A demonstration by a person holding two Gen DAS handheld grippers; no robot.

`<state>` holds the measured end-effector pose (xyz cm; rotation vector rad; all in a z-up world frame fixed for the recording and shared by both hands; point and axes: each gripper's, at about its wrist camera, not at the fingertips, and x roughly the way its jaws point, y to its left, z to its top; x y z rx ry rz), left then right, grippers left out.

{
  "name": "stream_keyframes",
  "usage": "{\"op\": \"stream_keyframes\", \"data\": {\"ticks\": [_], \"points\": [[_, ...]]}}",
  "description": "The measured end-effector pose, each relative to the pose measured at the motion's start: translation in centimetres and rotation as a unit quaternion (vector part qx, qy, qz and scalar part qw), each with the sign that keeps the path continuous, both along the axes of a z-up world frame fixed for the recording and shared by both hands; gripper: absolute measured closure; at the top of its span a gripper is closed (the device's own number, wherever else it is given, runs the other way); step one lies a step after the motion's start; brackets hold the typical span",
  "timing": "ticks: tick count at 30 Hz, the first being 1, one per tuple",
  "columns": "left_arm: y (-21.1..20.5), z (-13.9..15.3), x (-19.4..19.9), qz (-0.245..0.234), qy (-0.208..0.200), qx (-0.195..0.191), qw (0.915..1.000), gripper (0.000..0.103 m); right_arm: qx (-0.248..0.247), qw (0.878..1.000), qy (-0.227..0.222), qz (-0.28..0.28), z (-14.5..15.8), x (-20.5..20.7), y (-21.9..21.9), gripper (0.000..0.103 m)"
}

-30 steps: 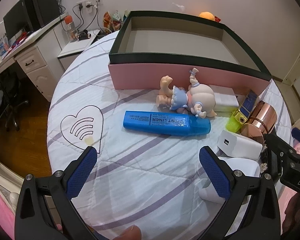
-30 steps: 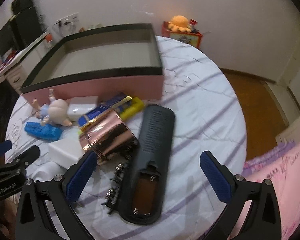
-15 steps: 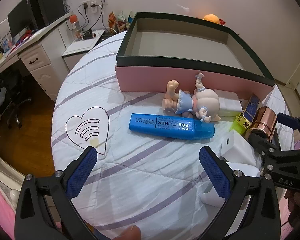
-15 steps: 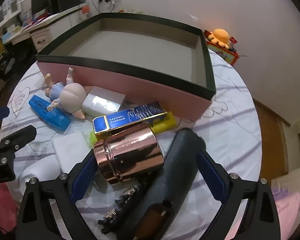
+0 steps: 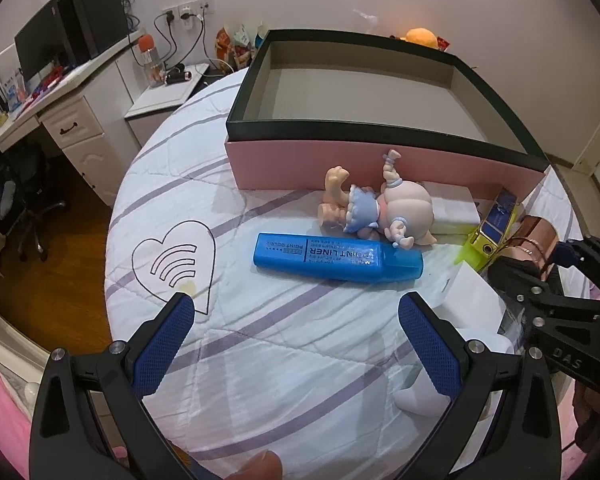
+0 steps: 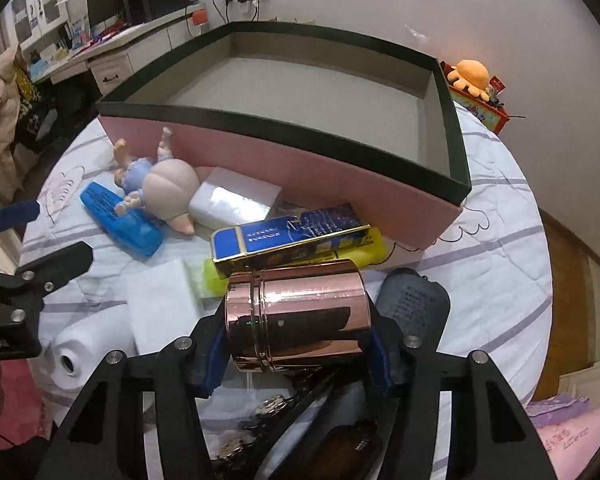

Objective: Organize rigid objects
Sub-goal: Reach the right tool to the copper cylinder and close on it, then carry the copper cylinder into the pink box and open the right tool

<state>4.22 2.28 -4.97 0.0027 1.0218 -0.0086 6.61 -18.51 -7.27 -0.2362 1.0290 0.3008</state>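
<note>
Right gripper [image 6: 298, 354] closing around copper tin [image 6: 298, 316].
Tin between the blue pads, long axis spanning them; empty pink box [image 6: 454, 160] straight ahead; left gripper [image 5: 296, 344] wide open, empty.

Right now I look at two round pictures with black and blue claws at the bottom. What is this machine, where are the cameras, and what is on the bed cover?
There is no robot: a person holds a two-finger tool in each hand, with a wide-angle camera on each looking along its fingers. The left tool stands open over the cover, holding nothing. The right tool is closing on a copper tin lying on its side. Nearby lie a blue marker, a small doll, a blue and gold box and a black remote. Behind them stands an empty pink box with a dark rim.
</note>
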Motion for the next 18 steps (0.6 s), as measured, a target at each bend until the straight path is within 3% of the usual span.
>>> {"op": "stream_keyframes", "data": {"ticks": [11,18], "points": [[0.3,4.3,2.4,0.016,-0.041,0.001,0.999,0.0,0.037,0.998,-0.039,-0.016,4.9,-0.2,0.9,0.045],[1.4,6.2,6.7,0.046,-0.072,0.029,0.9959,0.0,0.057,0.996,-0.06,-0.044,7.2,5.0,1.7,0.045]]}}
